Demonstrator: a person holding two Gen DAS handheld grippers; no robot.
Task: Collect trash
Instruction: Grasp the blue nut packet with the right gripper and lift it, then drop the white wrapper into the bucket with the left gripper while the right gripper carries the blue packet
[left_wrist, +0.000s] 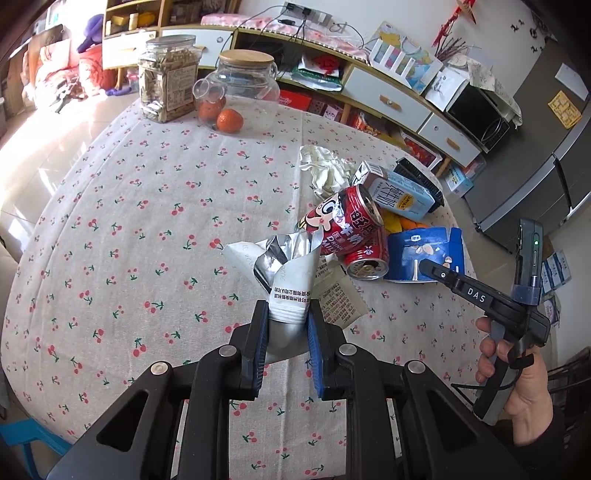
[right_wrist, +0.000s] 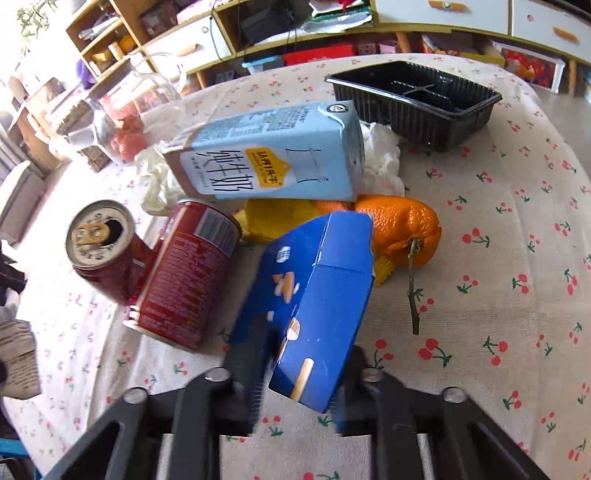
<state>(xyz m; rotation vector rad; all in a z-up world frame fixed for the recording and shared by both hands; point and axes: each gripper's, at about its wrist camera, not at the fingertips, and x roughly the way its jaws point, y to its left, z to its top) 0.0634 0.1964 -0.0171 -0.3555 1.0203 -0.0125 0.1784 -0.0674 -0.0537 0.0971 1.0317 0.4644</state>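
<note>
tablecloth (left_wrist: 147, 221): matt woven cloth, cherry print
wrapper (left_wrist: 284, 266): crinkled foil, shiny silver inside, white outside
cans (left_wrist: 354, 236): glossy red printed metal, bare silver ends
blue box (right_wrist: 314, 295): smooth printed cardboard
milk carton (right_wrist: 273, 155): smooth coated paper
tray (right_wrist: 417, 103): glossy black plastic
teapot (left_wrist: 243, 81): clear glass, wooden lid

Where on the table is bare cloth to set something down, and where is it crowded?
Bare cloth spreads between the glass jars and the left gripper, which holds a foil wrapper. It is crowded around the red cans, milk carton, blue box and black tray.
</note>
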